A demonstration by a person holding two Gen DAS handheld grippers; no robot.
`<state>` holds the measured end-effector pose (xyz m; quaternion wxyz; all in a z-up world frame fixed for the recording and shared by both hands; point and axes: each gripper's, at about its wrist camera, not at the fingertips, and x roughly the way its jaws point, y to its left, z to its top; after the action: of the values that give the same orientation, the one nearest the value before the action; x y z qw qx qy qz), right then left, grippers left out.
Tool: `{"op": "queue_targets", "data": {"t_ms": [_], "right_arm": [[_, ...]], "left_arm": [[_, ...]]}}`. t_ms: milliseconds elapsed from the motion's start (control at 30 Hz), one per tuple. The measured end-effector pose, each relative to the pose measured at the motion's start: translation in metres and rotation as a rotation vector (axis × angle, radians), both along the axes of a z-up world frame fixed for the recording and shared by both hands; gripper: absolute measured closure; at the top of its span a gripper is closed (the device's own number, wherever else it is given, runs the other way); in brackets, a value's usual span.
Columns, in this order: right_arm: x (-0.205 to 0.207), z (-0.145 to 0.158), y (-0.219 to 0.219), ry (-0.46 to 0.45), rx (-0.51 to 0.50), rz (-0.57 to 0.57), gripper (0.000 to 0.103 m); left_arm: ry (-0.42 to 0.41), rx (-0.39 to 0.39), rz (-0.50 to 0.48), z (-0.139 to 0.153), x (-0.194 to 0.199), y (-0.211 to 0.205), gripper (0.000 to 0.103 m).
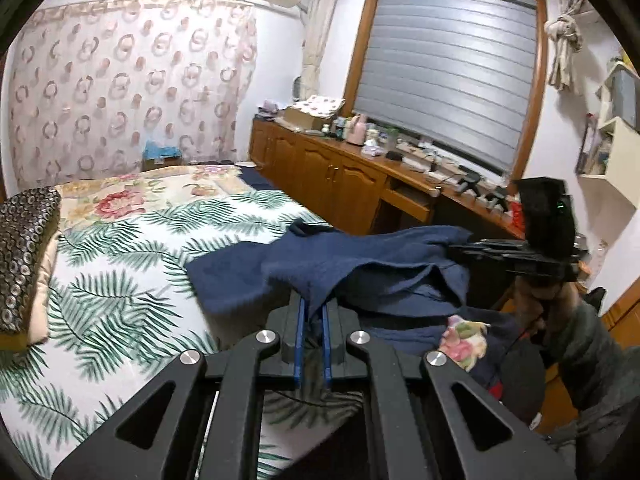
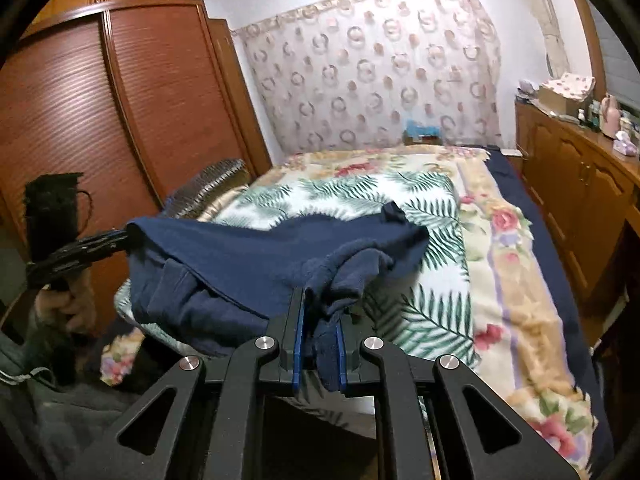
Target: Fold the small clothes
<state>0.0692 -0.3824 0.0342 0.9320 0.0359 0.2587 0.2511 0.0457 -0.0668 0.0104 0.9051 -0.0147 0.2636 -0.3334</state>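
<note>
A dark blue garment hangs stretched between my two grippers above the near edge of the bed. My left gripper is shut on one edge of it. My right gripper shows at the right of the left wrist view, shut on the other edge. In the right wrist view, my right gripper pinches a bunched corner of the garment, and my left gripper holds its far left edge. The far part of the cloth rests on the leaf-print blanket.
A brown patterned cushion lies at the bed's left side. A wooden sideboard cluttered with small items runs along the right under the window. A wooden wardrobe stands to the left. The person's arm is at lower right.
</note>
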Motion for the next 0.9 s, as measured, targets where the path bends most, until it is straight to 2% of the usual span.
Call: {"op": "queue_targets", "data": {"t_ms": [133, 233, 333, 367, 467, 500, 533, 567, 633, 733, 767, 800, 900], "right_arm": [[0.029, 0.008, 0.0, 0.006, -0.011, -0.029, 0.091], [0.079, 0.009, 0.007, 0.024, -0.009, -0.059, 0.091], [0.131, 0.004, 0.028, 0.049, -0.022, -0.098, 0.09], [0.15, 0.0, 0.032, 0.062, -0.039, -0.121, 0.09], [0.181, -0.01, 0.046, 0.102, -0.071, -0.175, 0.076], [0.189, -0.013, 0.048, 0.116, -0.088, -0.203, 0.066], [0.191, -0.011, 0.051, 0.112, -0.096, -0.222, 0.057], [0.192, -0.01, 0.051, 0.099, -0.097, -0.235, 0.055], [0.186, -0.003, 0.052, 0.081, -0.085, -0.25, 0.049], [0.171, -0.001, 0.052, 0.06, -0.08, -0.234, 0.047], [0.171, -0.005, 0.055, 0.059, -0.091, -0.223, 0.047], [0.17, -0.008, 0.056, 0.061, -0.106, -0.207, 0.046], [0.17, -0.023, 0.066, 0.095, -0.167, -0.15, 0.046]], "left_arm": [[0.04, 0.016, 0.038, -0.008, 0.049, 0.001, 0.095], [0.037, 0.078, 0.101, -0.019, 0.093, -0.005, 0.095], [0.084, 0.09, 0.15, -0.034, 0.138, -0.002, 0.094], [0.1, 0.082, 0.163, -0.037, 0.147, 0.0, 0.089], [0.082, 0.084, 0.197, -0.039, 0.153, 0.008, 0.071], [0.074, 0.086, 0.2, -0.039, 0.151, 0.008, 0.062], [0.068, 0.082, 0.207, -0.039, 0.149, 0.012, 0.058], [0.072, 0.083, 0.21, -0.04, 0.148, 0.013, 0.052], [0.079, 0.089, 0.205, -0.043, 0.147, 0.015, 0.051], [0.094, 0.116, 0.193, -0.052, 0.143, 0.014, 0.051], [0.107, 0.122, 0.18, -0.057, 0.142, 0.013, 0.048], [0.117, 0.123, 0.173, -0.06, 0.142, 0.012, 0.041], [0.156, 0.14, 0.161, -0.075, 0.146, 0.005, 0.039]]}}
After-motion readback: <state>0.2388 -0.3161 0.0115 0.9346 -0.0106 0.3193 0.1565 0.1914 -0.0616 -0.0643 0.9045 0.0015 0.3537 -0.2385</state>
